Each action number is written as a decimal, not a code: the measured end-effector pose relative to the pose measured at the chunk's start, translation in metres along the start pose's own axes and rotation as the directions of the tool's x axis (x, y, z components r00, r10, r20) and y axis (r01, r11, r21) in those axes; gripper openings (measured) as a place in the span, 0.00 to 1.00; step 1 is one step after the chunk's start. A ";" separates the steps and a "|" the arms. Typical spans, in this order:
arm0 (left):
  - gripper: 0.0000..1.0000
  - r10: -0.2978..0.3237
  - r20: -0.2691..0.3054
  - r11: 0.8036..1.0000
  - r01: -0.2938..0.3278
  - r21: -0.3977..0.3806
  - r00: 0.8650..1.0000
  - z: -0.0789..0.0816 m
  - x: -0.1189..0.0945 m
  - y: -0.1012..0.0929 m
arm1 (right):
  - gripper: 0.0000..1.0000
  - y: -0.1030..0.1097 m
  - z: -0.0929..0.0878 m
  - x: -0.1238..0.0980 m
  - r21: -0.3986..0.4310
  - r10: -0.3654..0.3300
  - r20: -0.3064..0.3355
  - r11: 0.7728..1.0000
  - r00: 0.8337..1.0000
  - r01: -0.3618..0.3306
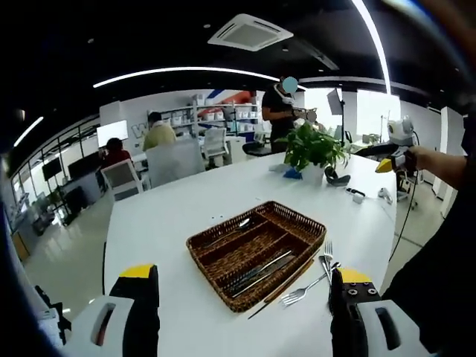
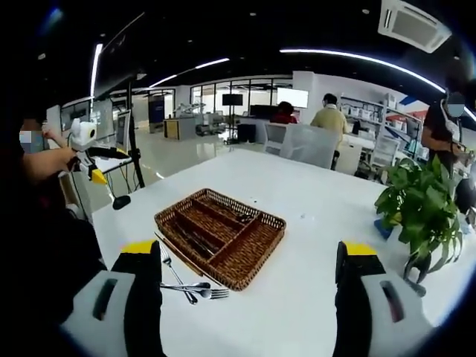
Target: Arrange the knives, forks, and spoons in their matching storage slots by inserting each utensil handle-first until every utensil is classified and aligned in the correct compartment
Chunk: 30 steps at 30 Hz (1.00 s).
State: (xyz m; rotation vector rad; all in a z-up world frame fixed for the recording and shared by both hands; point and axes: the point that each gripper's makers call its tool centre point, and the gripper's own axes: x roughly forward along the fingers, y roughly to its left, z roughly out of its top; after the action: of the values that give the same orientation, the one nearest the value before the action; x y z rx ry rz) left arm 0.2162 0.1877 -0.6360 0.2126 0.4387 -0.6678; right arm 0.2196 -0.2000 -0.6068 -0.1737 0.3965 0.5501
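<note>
A brown wicker tray (image 1: 216,239) (image 2: 260,253) with long compartments lies in the middle of the white table. Dark-handled utensils (image 1: 260,274) lie in its near compartments and a spoon (image 1: 239,223) (image 2: 242,217) in a far one. Loose forks (image 1: 321,269) (image 2: 172,269) and a spoon (image 2: 186,286) rest on the table beside the tray's corner. A thin dark stick (image 1: 281,290) lies along the tray's edge. My left gripper (image 1: 244,277) hovers open before the tray, holding nothing. My right gripper (image 2: 251,253) is open too. Each gripper also shows far off in the other's view, hand-held (image 1: 390,155) (image 2: 93,160).
A potted plant (image 1: 312,149) (image 2: 420,204) stands on the table's far side with a blue item (image 1: 291,174) at its base. Small gadgets (image 1: 357,195) lie near it. Chairs and several people are beyond the table. The table edge (image 2: 100,223) runs close to the forks.
</note>
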 end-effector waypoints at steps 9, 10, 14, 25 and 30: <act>1.00 0.012 -0.023 0.999 -0.012 0.032 1.000 -0.003 -0.005 0.001 | 0.99 0.008 0.003 0.007 -0.053 0.038 -0.015 0.998 0.999 -0.038; 1.00 0.011 -0.020 0.999 -0.011 0.032 1.000 -0.002 -0.005 0.002 | 0.99 0.008 0.003 0.009 -0.061 0.046 -0.017 0.997 0.999 -0.047; 1.00 0.014 -0.007 0.999 -0.013 0.031 1.000 0.003 -0.007 -0.001 | 0.99 0.013 0.001 0.016 -0.095 0.073 -0.036 0.993 0.997 -0.076; 1.00 0.025 -0.011 1.000 -0.025 0.018 1.000 0.001 -0.013 0.002 | 0.99 0.012 0.003 0.024 -0.127 0.095 -0.047 0.987 0.994 -0.100; 1.00 0.021 0.003 0.997 -0.021 0.068 1.000 -0.003 -0.016 0.001 | 0.99 0.020 0.000 0.029 -0.153 0.127 -0.067 0.979 0.990 -0.136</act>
State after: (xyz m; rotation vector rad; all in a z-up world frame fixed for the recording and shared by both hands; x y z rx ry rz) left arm 0.2048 0.1976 -0.6314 0.2804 0.4115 -0.6630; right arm 0.2311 -0.1693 -0.6201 -0.3169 0.4222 0.7082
